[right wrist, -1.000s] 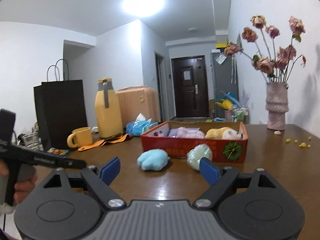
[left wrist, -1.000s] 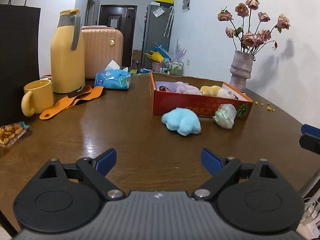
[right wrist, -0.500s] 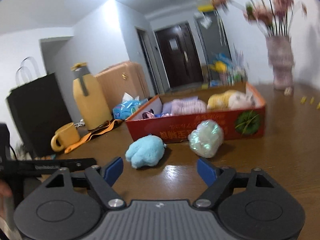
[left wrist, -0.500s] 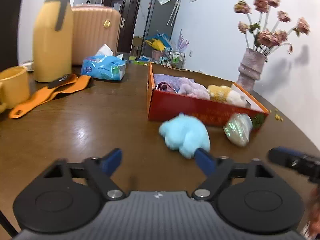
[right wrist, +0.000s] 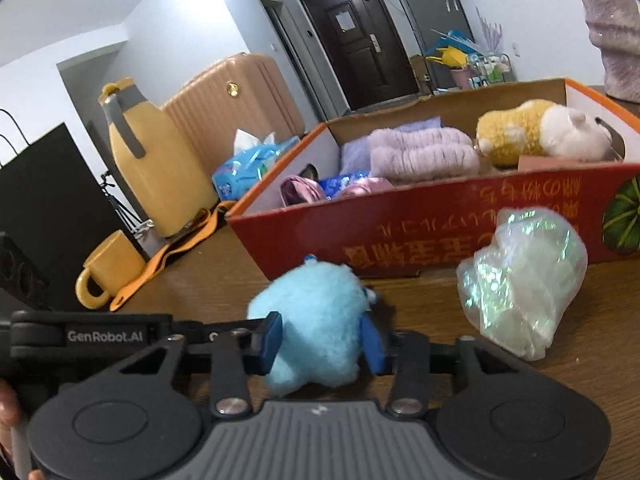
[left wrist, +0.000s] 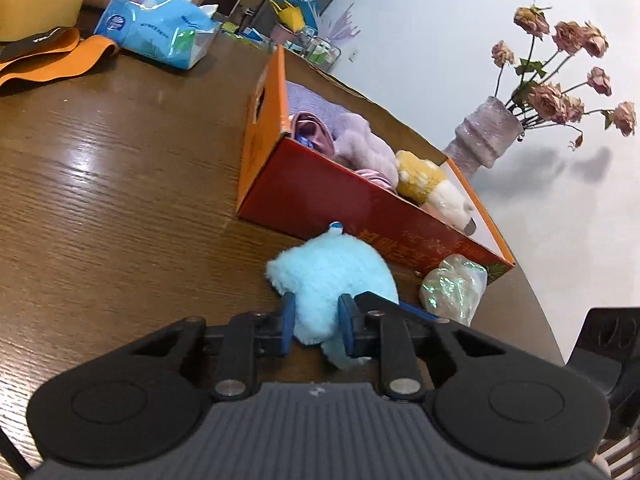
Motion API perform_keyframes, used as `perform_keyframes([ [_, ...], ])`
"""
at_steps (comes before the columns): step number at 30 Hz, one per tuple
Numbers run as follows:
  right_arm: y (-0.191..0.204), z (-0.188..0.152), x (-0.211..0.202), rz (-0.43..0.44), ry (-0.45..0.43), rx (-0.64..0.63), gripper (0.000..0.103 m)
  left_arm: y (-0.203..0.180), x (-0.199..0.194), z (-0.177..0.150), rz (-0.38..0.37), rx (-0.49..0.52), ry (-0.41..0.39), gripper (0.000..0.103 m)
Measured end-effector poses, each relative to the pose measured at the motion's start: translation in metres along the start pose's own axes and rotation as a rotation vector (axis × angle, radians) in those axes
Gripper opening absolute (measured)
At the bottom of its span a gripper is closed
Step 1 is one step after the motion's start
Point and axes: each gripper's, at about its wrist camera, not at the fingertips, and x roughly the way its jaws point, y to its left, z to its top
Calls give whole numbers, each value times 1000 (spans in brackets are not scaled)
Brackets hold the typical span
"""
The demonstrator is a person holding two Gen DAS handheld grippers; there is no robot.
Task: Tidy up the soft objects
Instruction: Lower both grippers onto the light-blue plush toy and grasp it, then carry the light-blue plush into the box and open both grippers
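Note:
A fluffy light-blue plush (left wrist: 332, 276) lies on the brown table in front of a red cardboard box (left wrist: 320, 192). My left gripper (left wrist: 316, 326) is shut on the plush's near end. In the right wrist view the plush (right wrist: 316, 320) sits between my right gripper's (right wrist: 322, 342) blue fingers, which press its sides. An iridescent crinkled bag (right wrist: 524, 280) lies to the right of the plush, against the red box (right wrist: 440, 224). The box holds purple cloths (right wrist: 420, 152) and a yellow-and-white plush (right wrist: 536, 128).
A yellow jug (right wrist: 148, 160), a yellow mug (right wrist: 108, 268), an orange strap (right wrist: 180, 248) and a blue tissue pack (left wrist: 156, 28) stand to the left on the table (left wrist: 100, 168). A vase of dried roses (left wrist: 484, 140) stands behind the box. A peach suitcase (right wrist: 232, 108) stands beyond.
Both grippers moved forward and down to the blue plush and closed on it. They were wide open and farther back before.

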Motion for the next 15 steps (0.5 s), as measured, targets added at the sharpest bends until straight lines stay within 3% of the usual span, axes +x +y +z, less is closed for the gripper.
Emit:
perform_keyframes([
  [6, 3, -7, -27, 20, -22, 3, 35, -17, -22, -17, -17, 21, -15, 22],
  [15, -1, -56, -132, 17, -79, 4, 34, -75, -64, -83, -96, 134, 6, 22],
])
